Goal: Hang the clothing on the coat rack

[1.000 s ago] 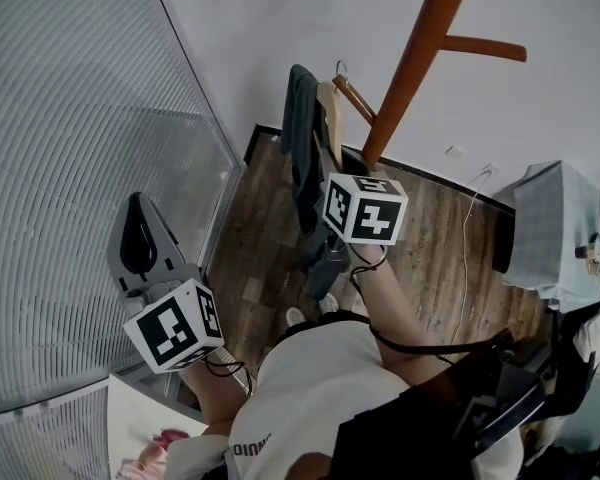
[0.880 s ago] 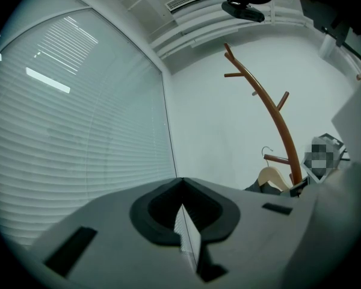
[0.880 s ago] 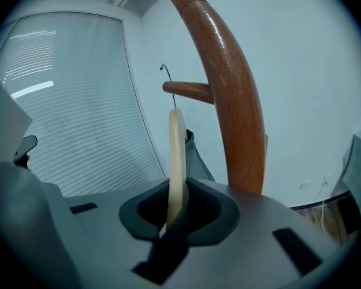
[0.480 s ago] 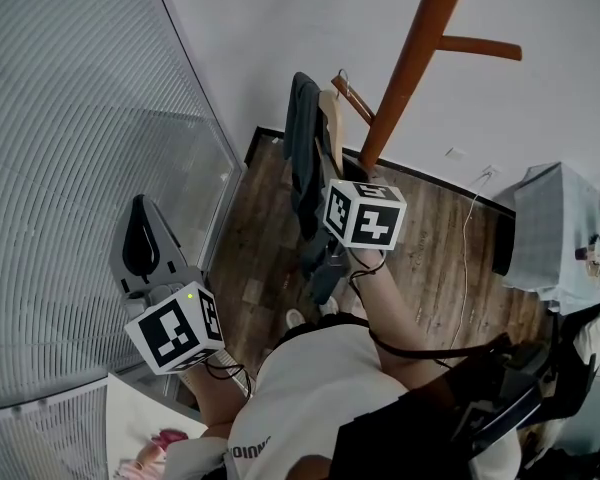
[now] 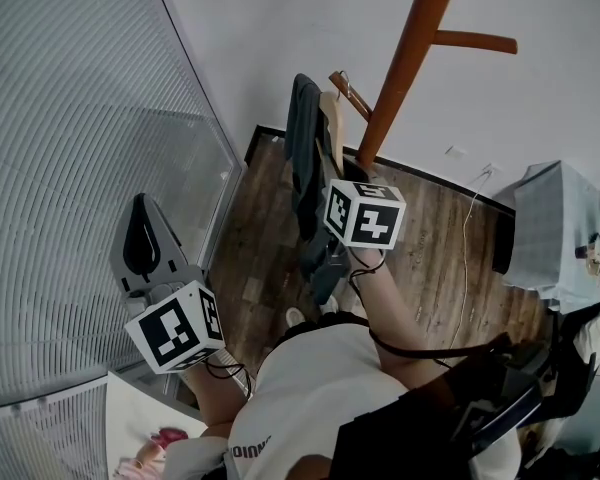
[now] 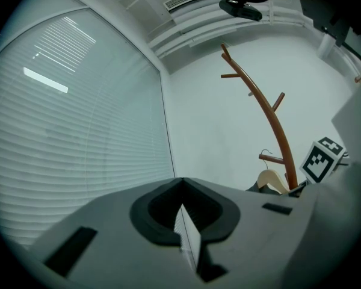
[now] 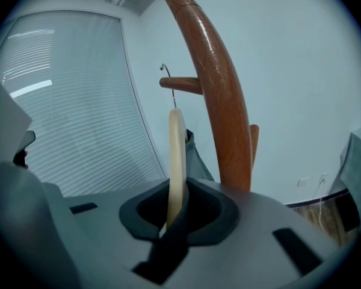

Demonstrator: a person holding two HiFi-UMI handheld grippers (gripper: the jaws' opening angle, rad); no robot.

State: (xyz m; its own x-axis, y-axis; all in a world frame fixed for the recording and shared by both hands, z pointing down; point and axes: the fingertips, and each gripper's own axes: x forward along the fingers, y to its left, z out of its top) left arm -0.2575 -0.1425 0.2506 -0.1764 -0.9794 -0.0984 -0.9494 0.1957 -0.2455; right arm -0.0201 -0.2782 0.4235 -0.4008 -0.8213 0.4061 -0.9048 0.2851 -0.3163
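- Mostly done, by my read: the wooden hanger carried the dark clothing, and its wire hook seemed to sit over a low peg of the coat rack.
- Couldn't tell whether the hook bore the full weight on the peg.
- Right gripper was clamped on the hanger's wooden body, seen edge-on between its jaws. The hook and peg sat at 12 o'clock from it, the rack pole at 1 o'clock.
- Left to do, I'd judge: let go of the hanger, pull the right gripper away, and check that the clothing hangs free.
- Left gripper was held low at 7 o'clock in the head view, well apart from the rack. Its jaws were together with nothing between them.
- The clothing draped down from the hanger at 11 o'clock from the right gripper, beside the pole.
- Counts: one coat rack, two pegs showing in the head view, one hanger, one piece of clothing, two grippers.
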